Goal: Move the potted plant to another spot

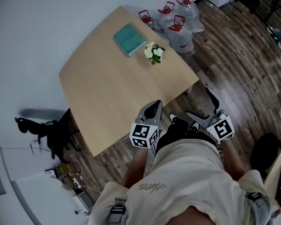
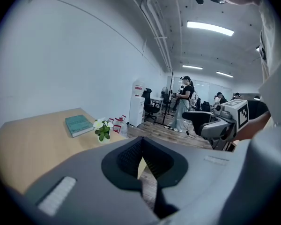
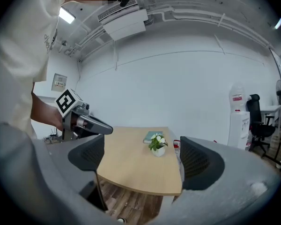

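Potted plant [image 1: 154, 53], small white flowers and green leaves in a pale pot, stood upright on the light wooden table [image 1: 117, 93], toward its far end and close to the right-hand edge. Teal book [image 1: 129, 39] lay flat just beside it, on the side toward the wall; whether they touched could not be told. Red-capped water jugs [image 1: 177, 23] clustered on the wood floor [image 1: 234, 64] past the table's far corner.

Left gripper [image 1: 153, 108] was held low off the table's near edge, in front of the person's body, well apart from the plant. Its fingers [image 2: 126, 158] were pressed together with nothing between them.

Right gripper [image 1: 205, 108] was alongside, over the floor. Its fingers [image 3: 86, 156] stood wide apart and empty; in the right gripper view the plant and table showed in the distance between them.

Neither gripper touched the plant, the book or the table.
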